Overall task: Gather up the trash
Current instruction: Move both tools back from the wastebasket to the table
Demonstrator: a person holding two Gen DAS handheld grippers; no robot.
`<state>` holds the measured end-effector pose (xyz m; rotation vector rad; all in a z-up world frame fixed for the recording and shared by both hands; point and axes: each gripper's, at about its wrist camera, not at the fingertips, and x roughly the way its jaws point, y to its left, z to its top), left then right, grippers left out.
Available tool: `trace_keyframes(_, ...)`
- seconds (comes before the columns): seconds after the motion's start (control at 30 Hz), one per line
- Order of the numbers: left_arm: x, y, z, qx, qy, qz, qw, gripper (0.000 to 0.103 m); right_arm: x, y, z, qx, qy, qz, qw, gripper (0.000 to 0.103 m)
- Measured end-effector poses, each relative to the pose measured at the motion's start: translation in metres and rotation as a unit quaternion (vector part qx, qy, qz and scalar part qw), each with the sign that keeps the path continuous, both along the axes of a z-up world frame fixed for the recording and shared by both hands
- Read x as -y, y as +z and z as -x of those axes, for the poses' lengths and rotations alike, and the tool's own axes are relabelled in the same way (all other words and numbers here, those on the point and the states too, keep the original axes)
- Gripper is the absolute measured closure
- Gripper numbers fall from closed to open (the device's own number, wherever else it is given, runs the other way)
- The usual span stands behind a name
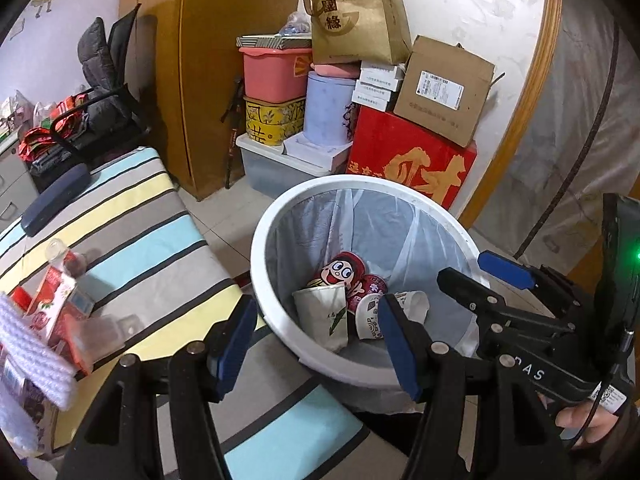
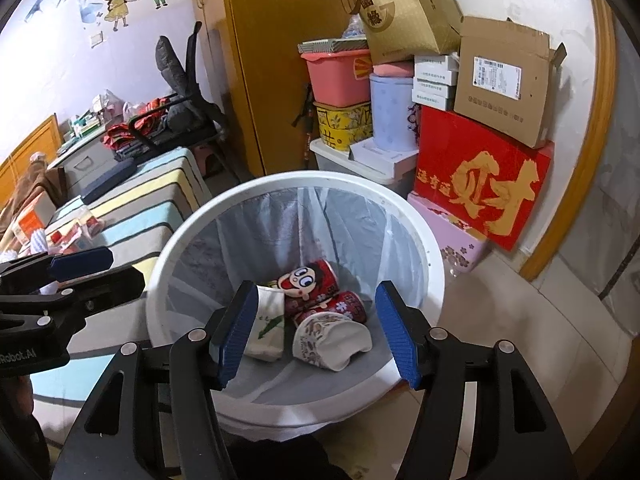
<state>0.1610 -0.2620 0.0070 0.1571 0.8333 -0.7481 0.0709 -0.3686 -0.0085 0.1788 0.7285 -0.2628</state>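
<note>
With both the left gripper [image 1: 318, 344] and right gripper [image 2: 316, 334] gaping empty over the bin [image 2: 192, 236], remaining trash [image 1: 52, 304] at 9 o'clock on the striped table [image 1: 152, 248] risks getting knocked floorward on a careless reach.

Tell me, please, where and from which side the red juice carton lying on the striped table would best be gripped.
The red juice carton lies tilted among other clutter on the striped table. I would close the left gripper, now open and empty, across the carton's two flat broad faces near mid-body, coming from above, since neighbours crowd its sides.
</note>
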Motion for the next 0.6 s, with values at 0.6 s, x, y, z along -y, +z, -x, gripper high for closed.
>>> trace_keyframes(0.6,-0.075,0.016,0.019,0.023,0.06,0.018,0.9977,0.038,-0.046,0.018,0.006,0.036,0.042,0.009,0.998,0.04)
